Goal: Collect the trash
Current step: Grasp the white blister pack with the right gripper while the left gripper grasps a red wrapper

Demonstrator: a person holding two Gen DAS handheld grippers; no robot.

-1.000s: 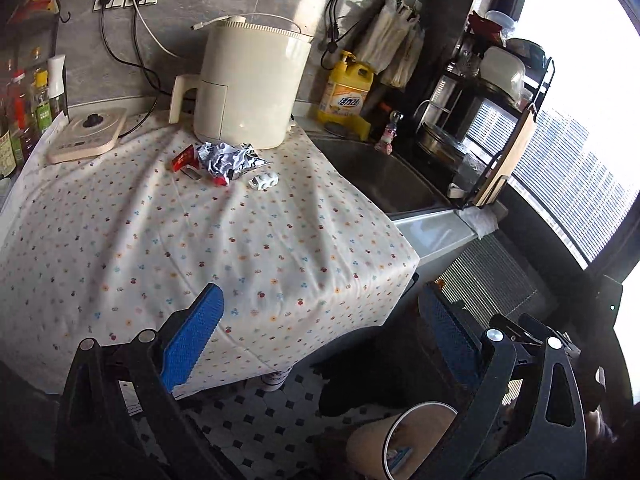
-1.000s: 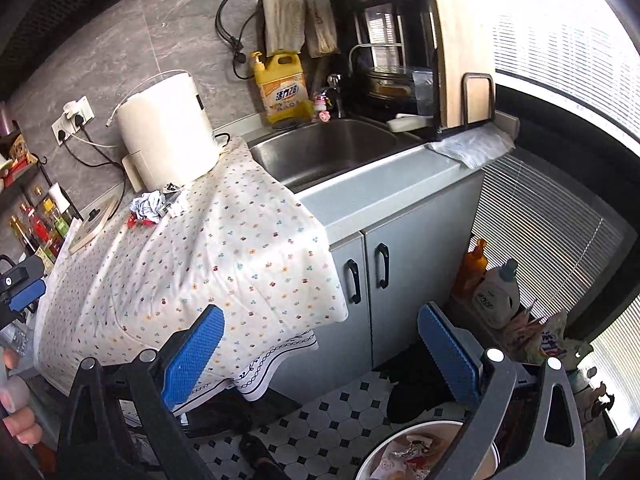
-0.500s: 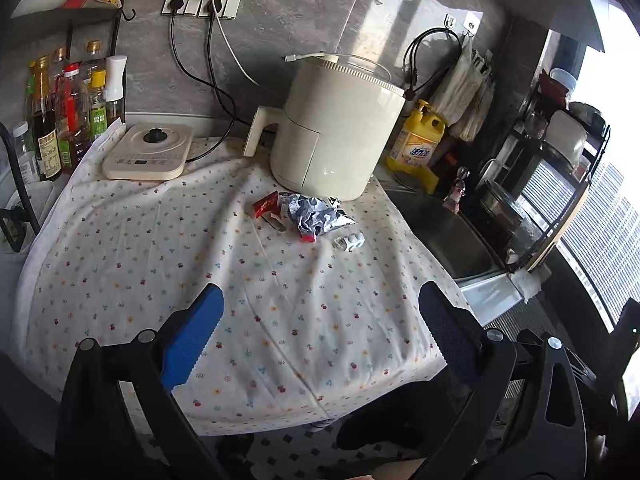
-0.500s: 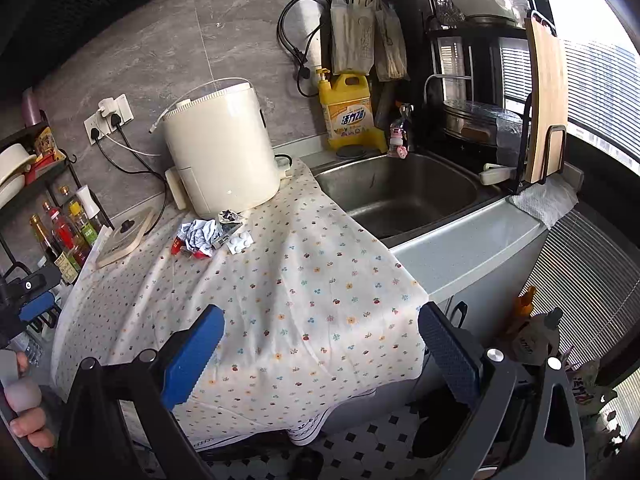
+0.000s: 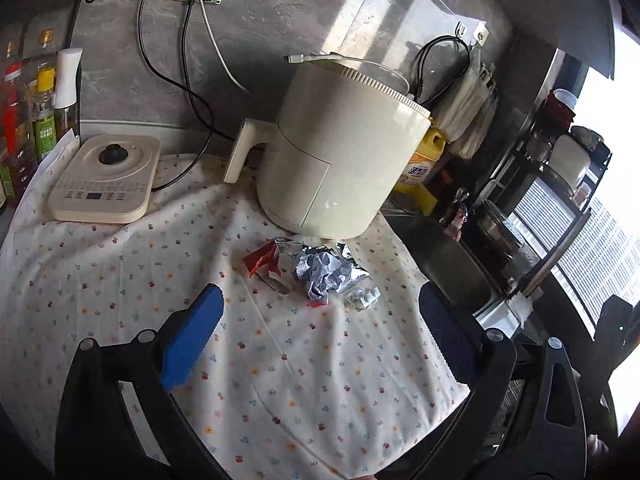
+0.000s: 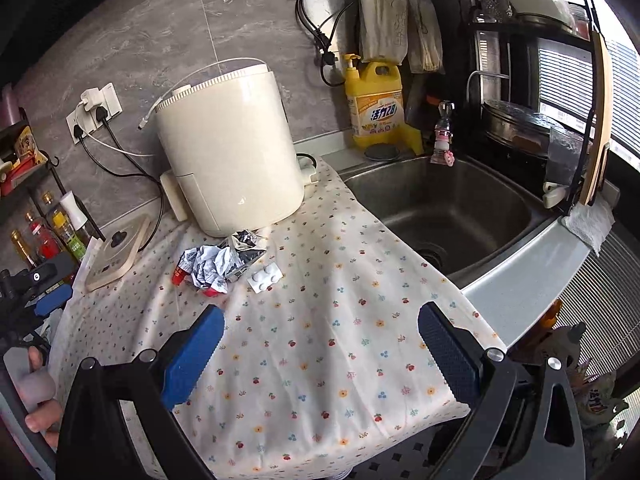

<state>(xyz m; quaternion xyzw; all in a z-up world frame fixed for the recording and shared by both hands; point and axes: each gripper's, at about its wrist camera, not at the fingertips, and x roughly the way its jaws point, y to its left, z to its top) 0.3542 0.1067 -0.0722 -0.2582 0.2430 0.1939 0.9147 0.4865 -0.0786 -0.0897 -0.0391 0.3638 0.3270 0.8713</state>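
A small heap of trash lies on the flowered cloth in front of the cream appliance: crumpled printed paper (image 5: 322, 274) (image 6: 210, 266), a red wrapper (image 5: 262, 258), a silver foil wrapper (image 6: 244, 250) and a white pill blister (image 5: 362, 298) (image 6: 264, 276). My left gripper (image 5: 320, 336) is open and empty, above the cloth just short of the heap. My right gripper (image 6: 320, 344) is open and empty, above the cloth near its front edge, with the heap ahead to the left. The left gripper also shows at the left edge of the right wrist view (image 6: 40, 300).
A cream cylindrical appliance (image 5: 340, 160) stands behind the trash. A flat induction cooker (image 5: 104, 180) is at back left, bottles (image 5: 24, 132) beyond it. A steel sink (image 6: 460, 208) lies right of the cloth, with a yellow detergent jug (image 6: 374, 108) and a dish rack (image 6: 536, 80).
Both grippers have risen from near the floor and moved in over the cloth toward the trash heap. The bin seen below earlier is out of view. Jaws stay open.
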